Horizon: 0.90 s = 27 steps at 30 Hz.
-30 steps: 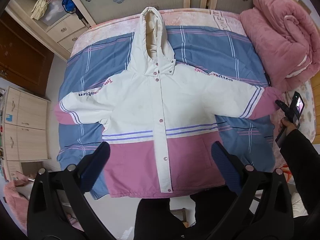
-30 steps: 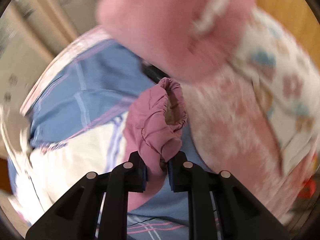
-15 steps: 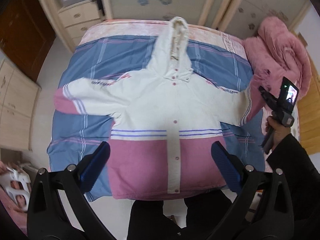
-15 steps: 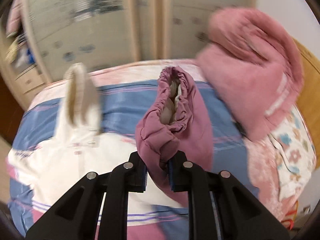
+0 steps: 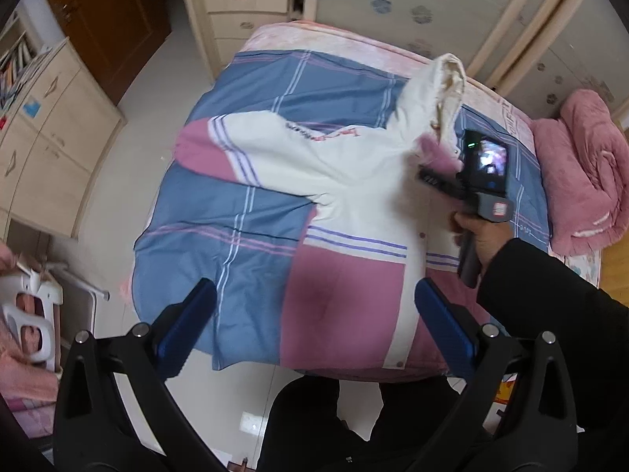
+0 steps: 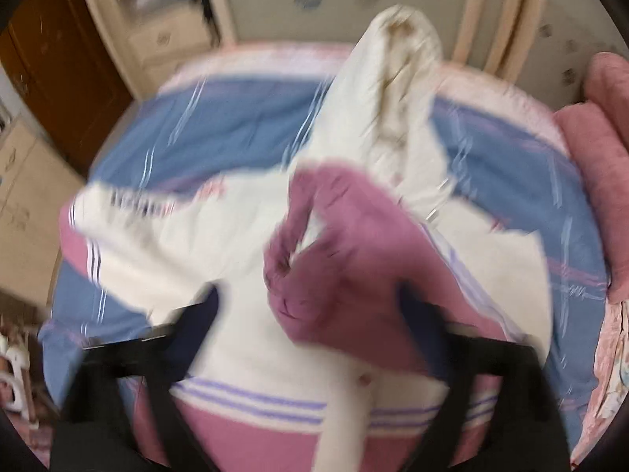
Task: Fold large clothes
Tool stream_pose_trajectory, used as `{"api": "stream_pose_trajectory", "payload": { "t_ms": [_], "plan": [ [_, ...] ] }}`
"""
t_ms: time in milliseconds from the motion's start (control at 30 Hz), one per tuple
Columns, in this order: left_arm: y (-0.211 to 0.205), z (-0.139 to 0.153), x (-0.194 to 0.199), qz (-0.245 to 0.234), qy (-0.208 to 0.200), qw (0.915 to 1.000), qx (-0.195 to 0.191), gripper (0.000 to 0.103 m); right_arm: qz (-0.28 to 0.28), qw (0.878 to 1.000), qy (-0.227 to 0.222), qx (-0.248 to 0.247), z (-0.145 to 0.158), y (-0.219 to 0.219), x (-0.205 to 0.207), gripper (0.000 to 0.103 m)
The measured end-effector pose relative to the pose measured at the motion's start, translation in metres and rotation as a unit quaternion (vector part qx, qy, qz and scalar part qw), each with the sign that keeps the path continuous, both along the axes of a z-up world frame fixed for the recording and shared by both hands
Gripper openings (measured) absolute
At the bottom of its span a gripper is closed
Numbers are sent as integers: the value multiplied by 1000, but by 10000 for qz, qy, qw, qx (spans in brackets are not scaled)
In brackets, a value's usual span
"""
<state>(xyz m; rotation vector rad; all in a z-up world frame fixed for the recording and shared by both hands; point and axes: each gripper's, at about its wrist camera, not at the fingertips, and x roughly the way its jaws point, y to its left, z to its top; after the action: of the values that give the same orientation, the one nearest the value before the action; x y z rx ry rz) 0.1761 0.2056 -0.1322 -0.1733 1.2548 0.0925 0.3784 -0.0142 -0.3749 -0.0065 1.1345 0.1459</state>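
The left tongs [image 5: 314,314] stand wide apart and empty above the near edge of the bed [image 5: 251,204]. The right tongs [image 6: 310,314] are opening: the pink cuff [image 6: 334,271] of the jacket's sleeve lies between the two fingers, and the blur leaves it unclear whether either pad touches it. One second ago the same cuff was clamped between narrow fingers; the cuff has since been carried from the outstretched side over the jacket's chest.

The jacket [image 5: 354,196], white above and pink below with purple stripes, lies front-up on the blue plaid sheet [image 5: 236,236], hood [image 5: 440,94] toward the wardrobe. Dark and red lettering runs along the other sleeve [image 5: 243,149]; it is too small and slanted to read. Lettering at the far edge of the sheet is likewise illegible.

In the left wrist view the right device's screen and the hand [image 5: 479,236] holding it hide part of the jacket's chest. The right wrist view is heavily motion-blurred. A pink quilt [image 5: 582,181] lies bunched at the bed's right end.
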Motion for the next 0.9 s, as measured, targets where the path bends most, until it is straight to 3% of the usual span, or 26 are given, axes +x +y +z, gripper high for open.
{"api": "stream_pose_trajectory", "payload": {
  "t_ms": [67, 200, 333, 467, 600, 733, 900],
  "plan": [
    [6, 1, 1, 23, -22, 10000, -79, 101, 189, 9995, 105, 213, 3, 13, -11, 95],
    [0, 6, 10, -142, -184, 9993, -302, 101, 273, 9982, 231, 475, 38, 5, -57, 95],
    [-21, 7, 25, -366, -172, 9988, -266, 101, -205, 9984, 401, 327, 97, -37, -115, 95],
    [-55, 11, 34, -839, -377, 9945, -505, 101, -664, 9964, 514, 63, 161, -87, -164, 95],
    [-95, 13, 27, -1323, -420, 9896, -374, 101, -1224, 9906, 520, -311, 225, -137, -209, 95],
    [-118, 23, 9, -1547, -548, 9862, -206, 101, -1625, 9861, 279, -193, 283, -169, -245, 96],
    [-128, 42, -25, -1280, -649, 9896, 104, 101, -1409, 9895, -261, -183, 325, -178, -275, 99]
  ]
}}
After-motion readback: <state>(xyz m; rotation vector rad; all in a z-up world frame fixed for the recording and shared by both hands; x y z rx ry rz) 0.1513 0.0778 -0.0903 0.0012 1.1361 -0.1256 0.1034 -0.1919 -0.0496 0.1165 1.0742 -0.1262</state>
